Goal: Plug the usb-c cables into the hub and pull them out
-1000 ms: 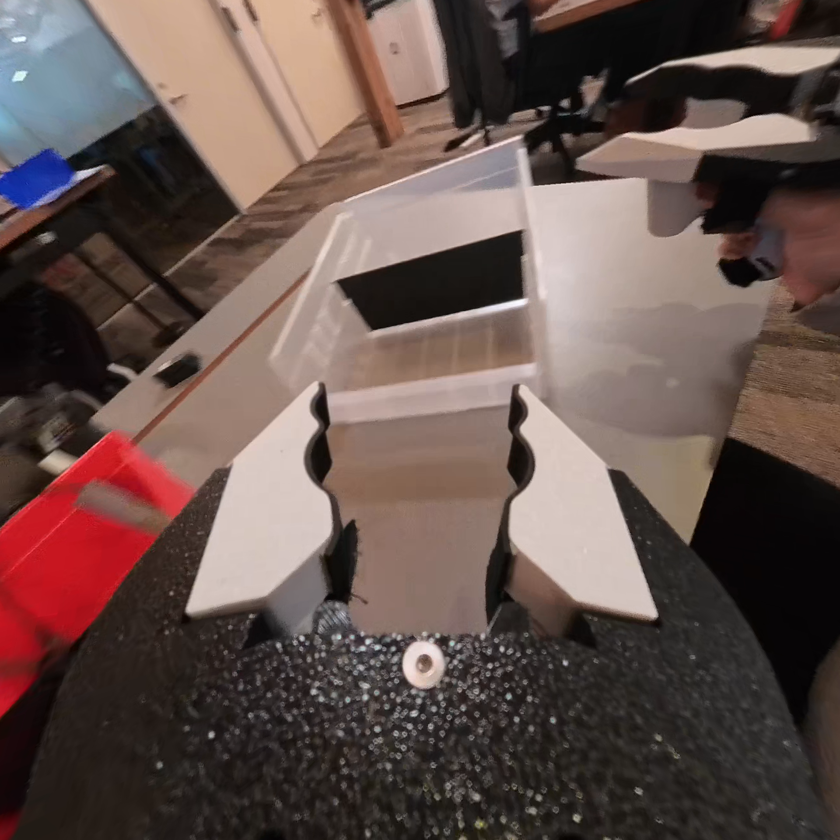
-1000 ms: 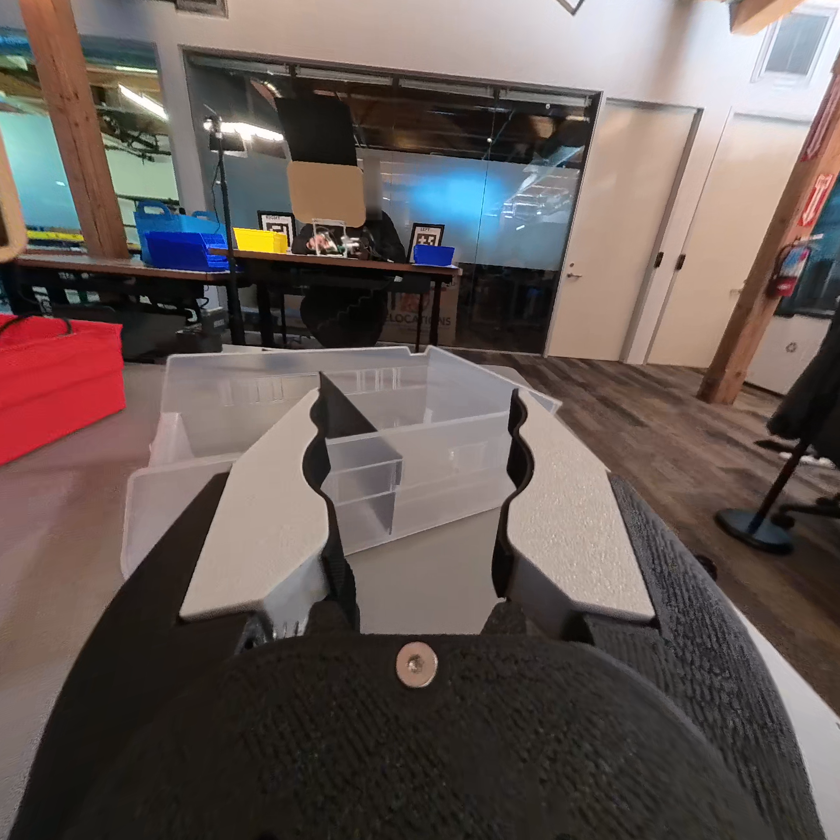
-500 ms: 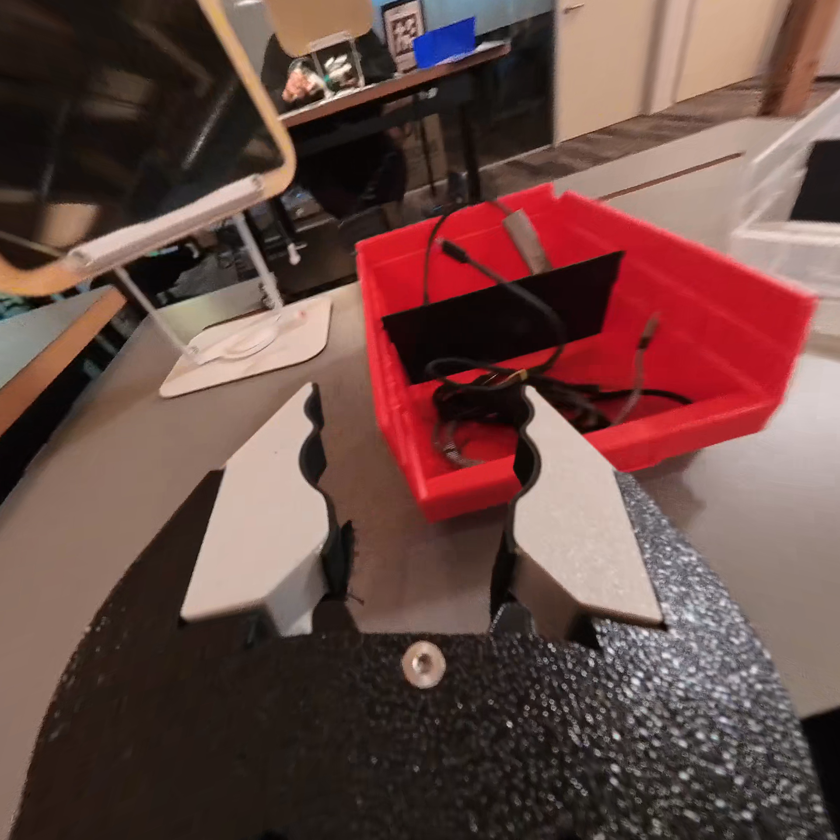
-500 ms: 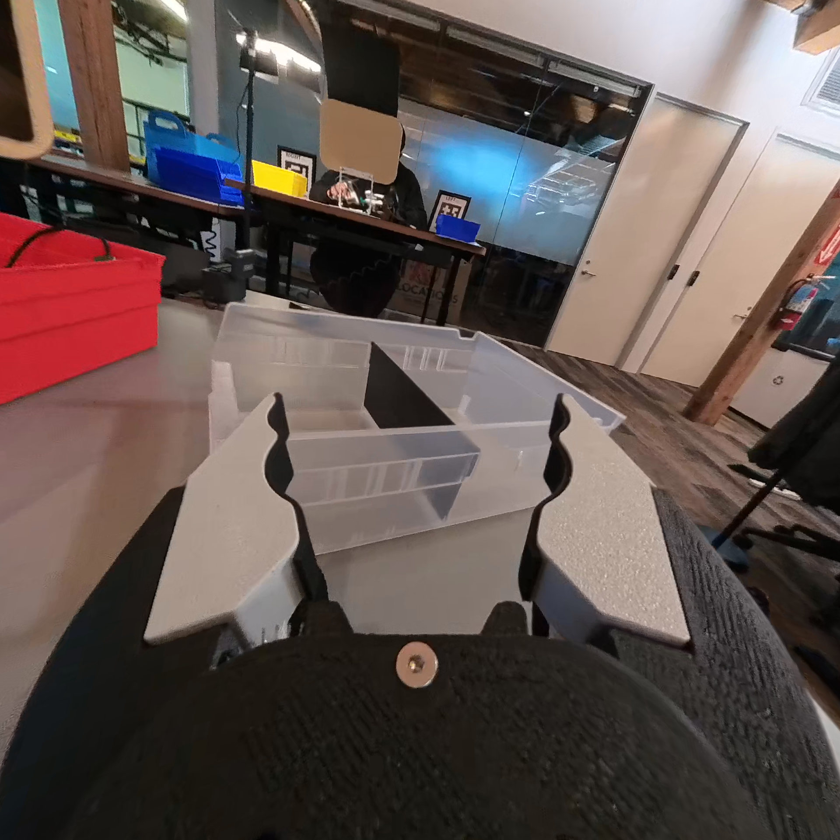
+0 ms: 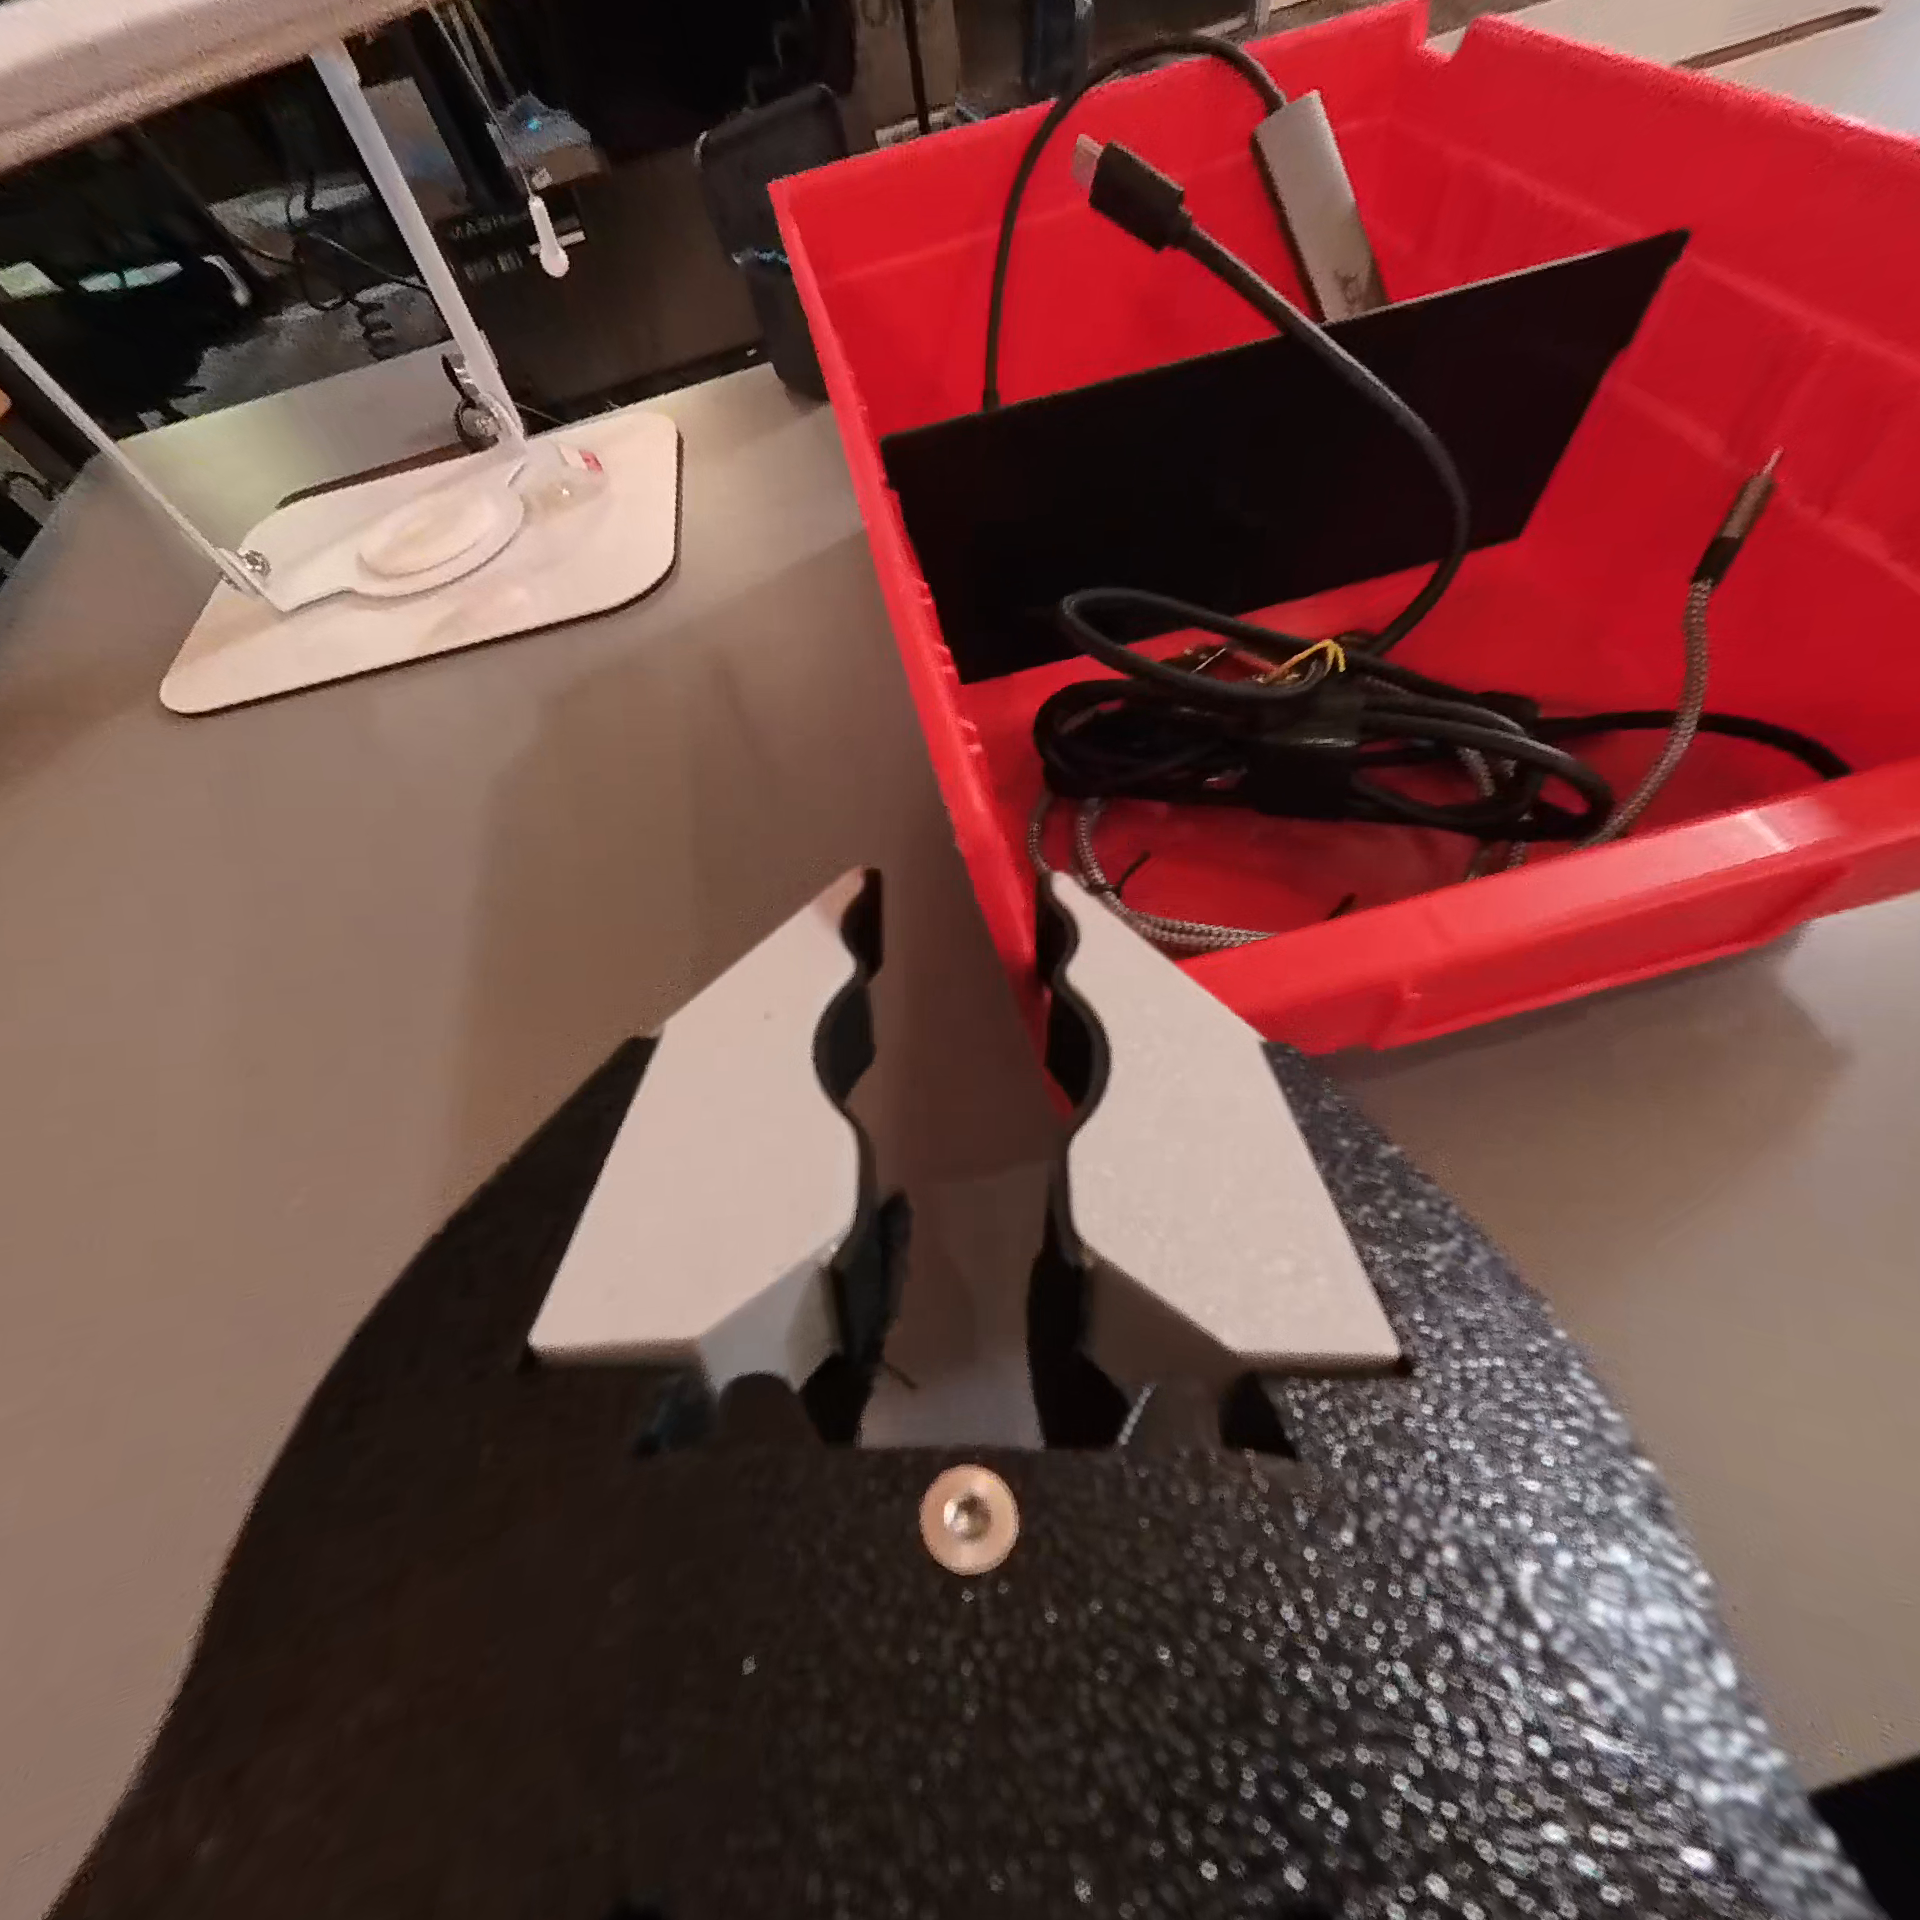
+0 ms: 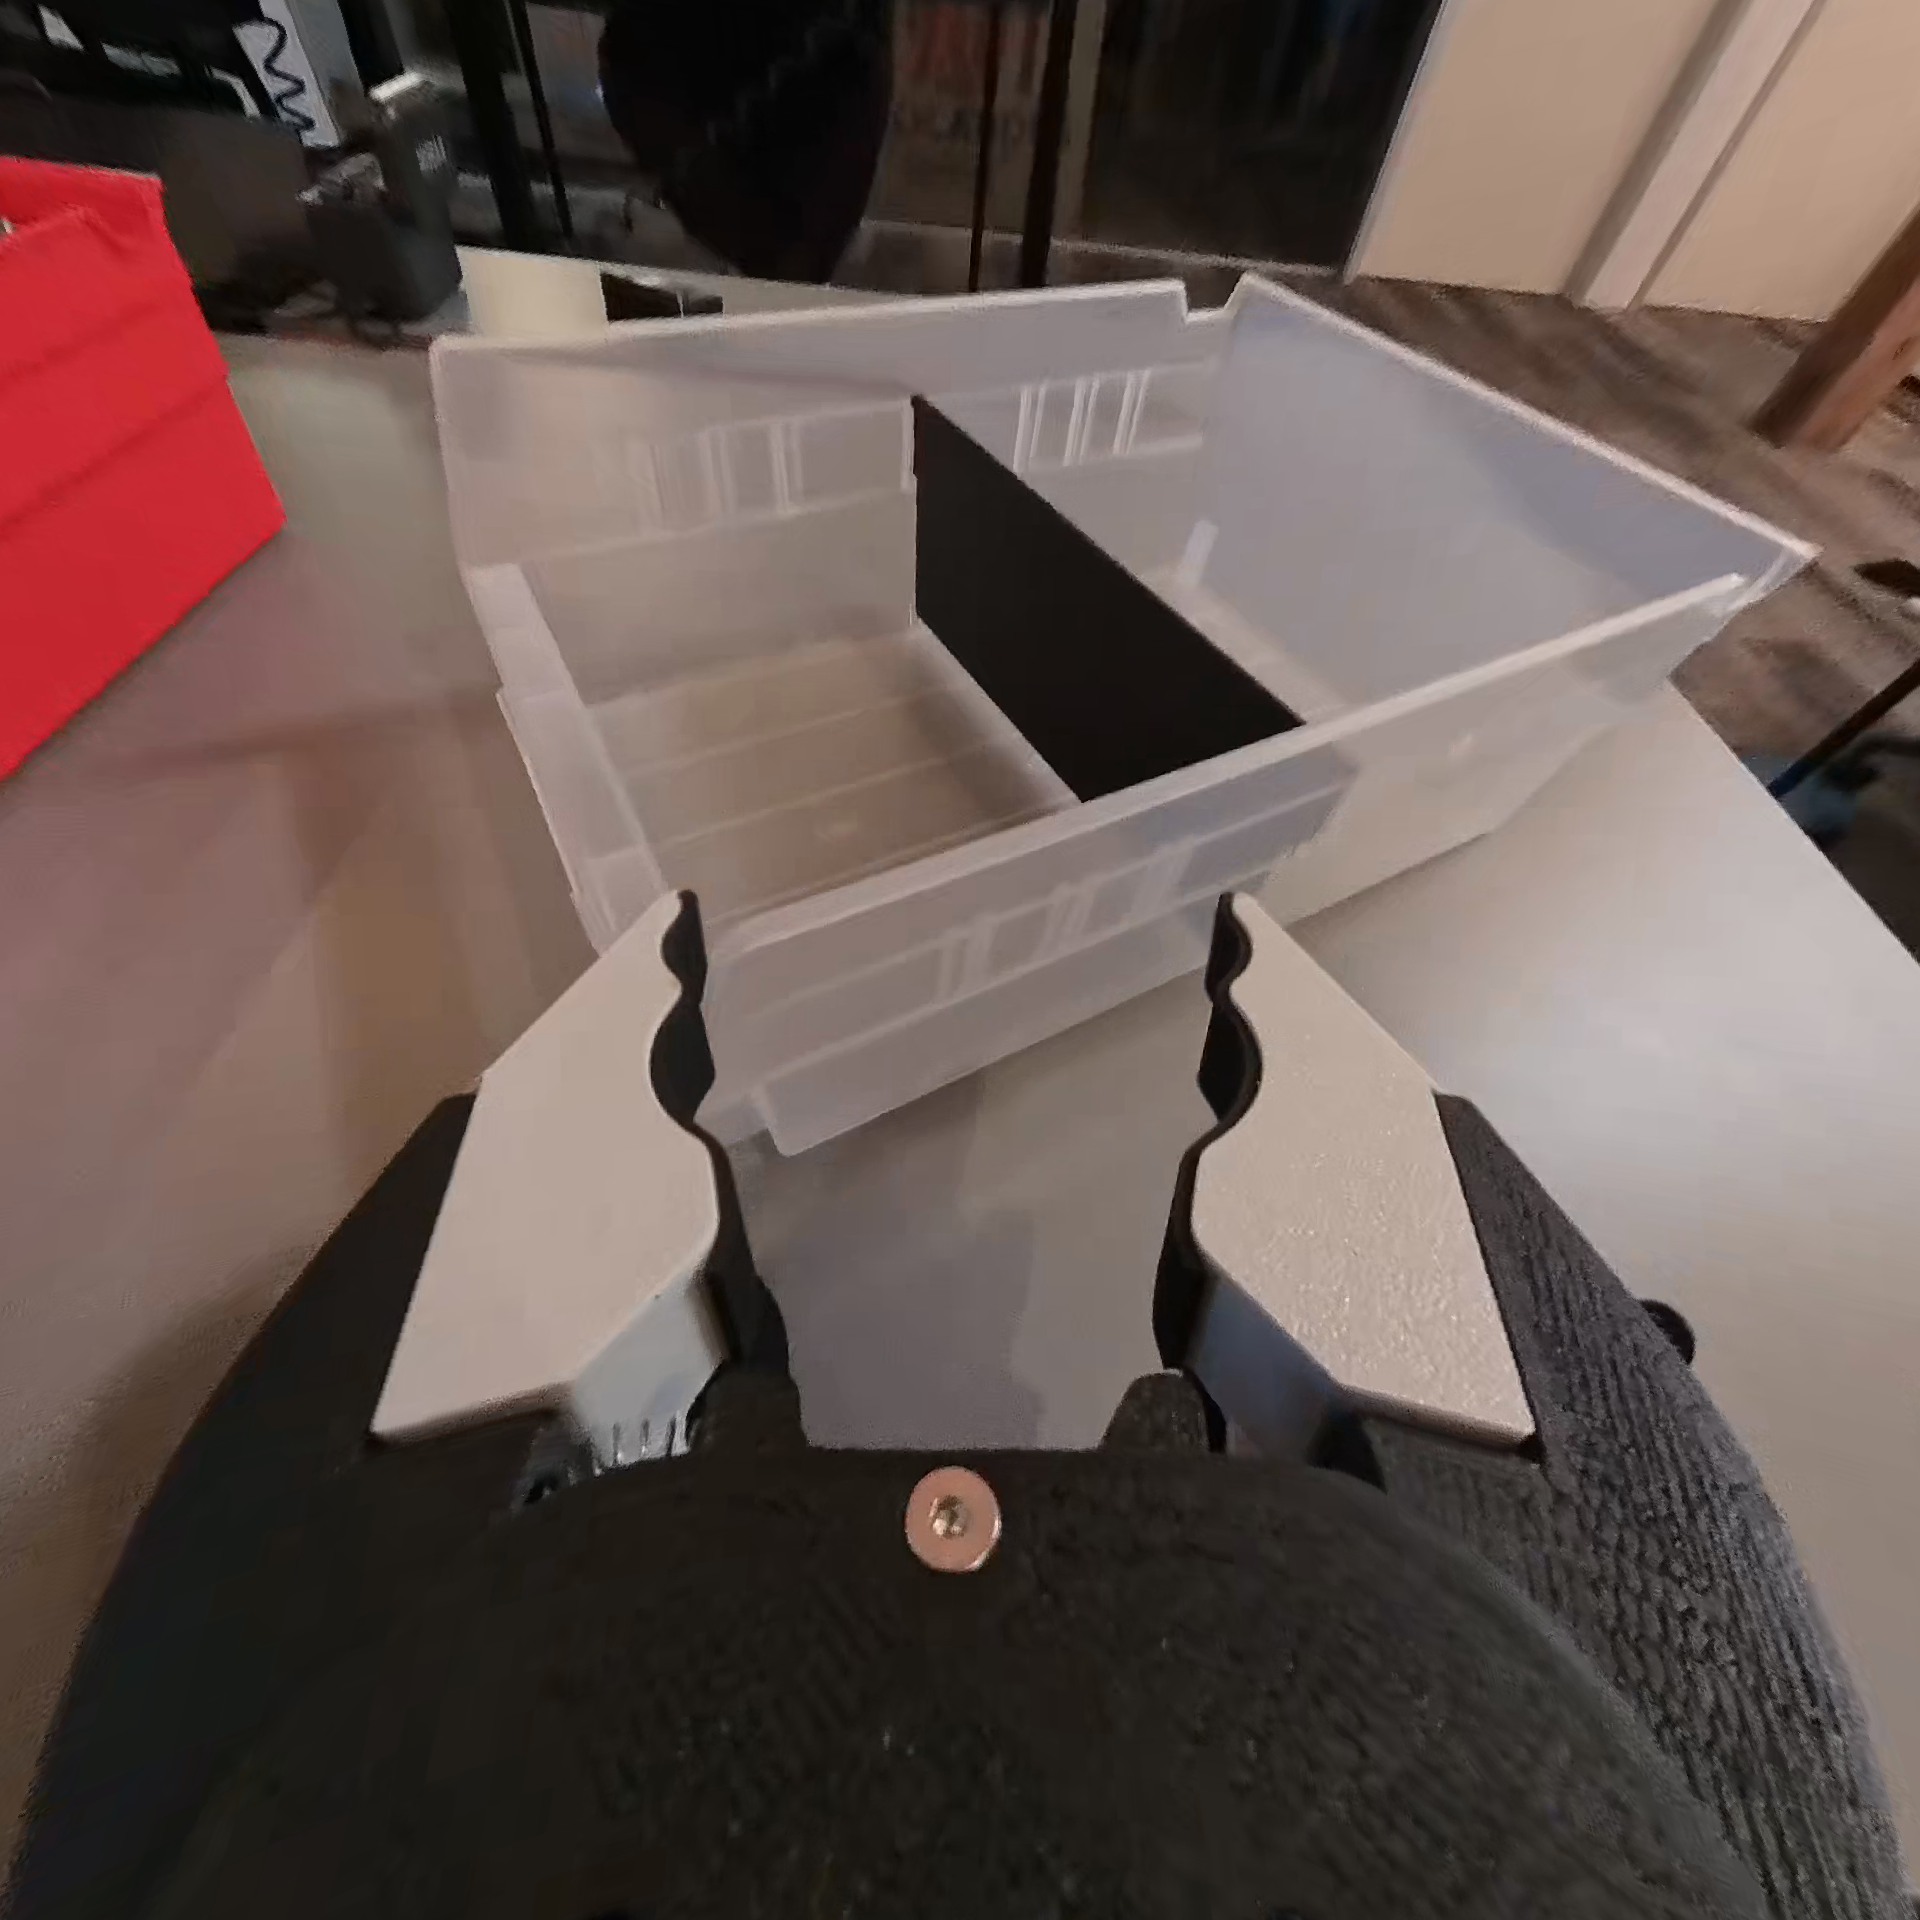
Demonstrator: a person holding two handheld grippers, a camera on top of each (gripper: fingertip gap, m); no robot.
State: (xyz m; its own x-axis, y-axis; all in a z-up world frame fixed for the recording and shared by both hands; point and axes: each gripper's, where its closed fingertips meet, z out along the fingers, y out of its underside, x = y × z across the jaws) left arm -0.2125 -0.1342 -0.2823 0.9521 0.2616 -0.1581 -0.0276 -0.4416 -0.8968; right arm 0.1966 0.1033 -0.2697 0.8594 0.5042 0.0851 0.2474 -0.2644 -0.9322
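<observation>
A red bin [image 5: 1558, 935] with a black divider [image 5: 1247, 447] sits on the grey table. Its near half holds a tangle of black and braided cables [image 5: 1320, 727]; one braided cable's plug [image 5: 1745, 509] sticks up at the right. The grey hub [image 5: 1320, 197] with its black cable and a black plug [image 5: 1127, 192] leans in the far half. My left gripper [image 5: 958, 914] is open and empty, jaws partly closed in, just in front of the bin's near left corner. My right gripper [image 6: 956, 925] is open and empty before a clear bin [image 6: 1039, 862].
The clear bin has a black divider [image 6: 1060, 634] and both halves look empty. A white stand base [image 5: 436, 561] stands on the table left of the red bin. The red bin's side [image 6: 94, 468] shows at the left of the right wrist view. The table edge runs at the right. The left tips stand about 25 cm off the grey hub [image 5: 1320, 197].
My left gripper swung from the clear bin to the red bin, moved closer, and its jaws narrowed. My right gripper tilted down over the clear bin and its jaws widened slightly.
</observation>
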